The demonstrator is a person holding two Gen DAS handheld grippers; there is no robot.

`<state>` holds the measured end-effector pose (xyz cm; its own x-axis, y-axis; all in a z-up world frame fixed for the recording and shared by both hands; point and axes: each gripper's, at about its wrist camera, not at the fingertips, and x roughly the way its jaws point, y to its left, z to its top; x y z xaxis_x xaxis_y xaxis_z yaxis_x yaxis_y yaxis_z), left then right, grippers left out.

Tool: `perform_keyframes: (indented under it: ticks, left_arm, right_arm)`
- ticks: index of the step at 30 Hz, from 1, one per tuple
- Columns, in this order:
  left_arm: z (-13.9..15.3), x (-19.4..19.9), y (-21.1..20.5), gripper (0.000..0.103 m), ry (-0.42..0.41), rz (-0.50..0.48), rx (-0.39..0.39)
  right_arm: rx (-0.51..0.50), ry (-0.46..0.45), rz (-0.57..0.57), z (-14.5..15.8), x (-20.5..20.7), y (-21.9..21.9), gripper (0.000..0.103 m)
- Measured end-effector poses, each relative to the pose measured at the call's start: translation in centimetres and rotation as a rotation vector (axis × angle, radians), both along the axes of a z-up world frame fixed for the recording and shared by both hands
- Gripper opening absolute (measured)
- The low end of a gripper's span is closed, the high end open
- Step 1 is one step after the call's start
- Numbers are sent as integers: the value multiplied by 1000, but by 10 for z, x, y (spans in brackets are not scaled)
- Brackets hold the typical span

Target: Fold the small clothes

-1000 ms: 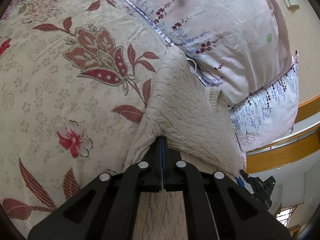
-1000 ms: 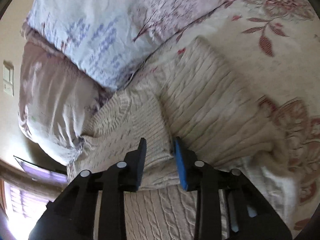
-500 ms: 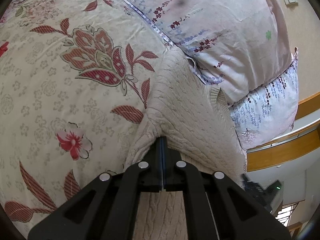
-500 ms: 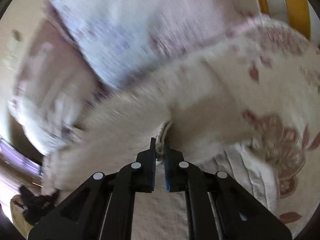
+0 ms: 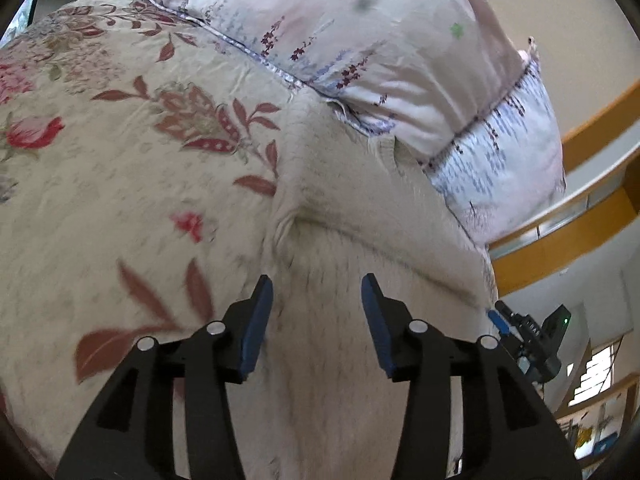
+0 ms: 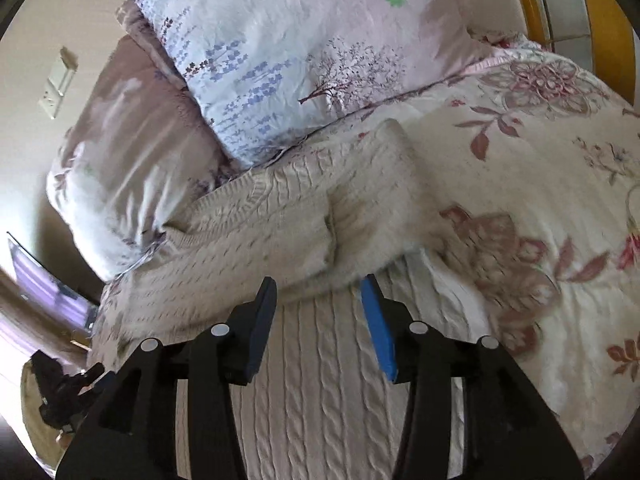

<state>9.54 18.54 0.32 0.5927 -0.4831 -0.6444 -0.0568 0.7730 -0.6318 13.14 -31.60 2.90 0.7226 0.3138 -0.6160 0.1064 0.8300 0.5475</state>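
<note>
A cream cable-knit sweater [image 5: 352, 208] lies on a floral bedspread [image 5: 120, 152], its top end against the pillows. In the right wrist view the sweater [image 6: 304, 380] shows a folded-over part [image 6: 256, 236] lying across its body. My left gripper [image 5: 317, 300] is open and empty, its jaws spread just above the knit. My right gripper [image 6: 319, 298] is open and empty, hovering at the edge of the folded-over part. The right gripper also shows at the right edge of the left wrist view [image 5: 528, 336].
Two pillows, pale pink with purple flower print [image 5: 380, 40] and light blue [image 6: 280, 52], lie against the sweater's top. A wooden headboard [image 5: 592, 208] stands behind them. The floral bedspread [image 6: 540, 184] spreads out beside the sweater.
Both grippers were shut on the sweater and have opened and let go. They have drawn back a little, and the fabric now lies folded on the bed.
</note>
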Motion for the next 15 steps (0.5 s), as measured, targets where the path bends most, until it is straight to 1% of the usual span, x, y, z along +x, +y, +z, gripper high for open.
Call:
perform_keyframes:
  ticks: [4,7,9,10,11,15]
  left_arm:
    - [-4,-17,5,47,8,-23,12]
    - [-5,-29,5,49,1,-42,15]
    - [-5,-37,3,50,-3,-53,21]
    - [-6,-40,2,50,-2,-58,25]
    - [-6,-43,1,50,1,-61,27]
    - [-8,-57,-4,50,1,-87,24]
  right_arm:
    - [45,7,21,-1,-14,-15,46]
    - [31,22,7,-2,-28,-27,47]
    - [20,30,-4,-3,-37,-34,51]
    - [21,30,-7,-4,-42,-37,56]
    - [23,30,-10,-5,-47,-40,59]
    - [24,50,-1,-10,-66,-50,59]
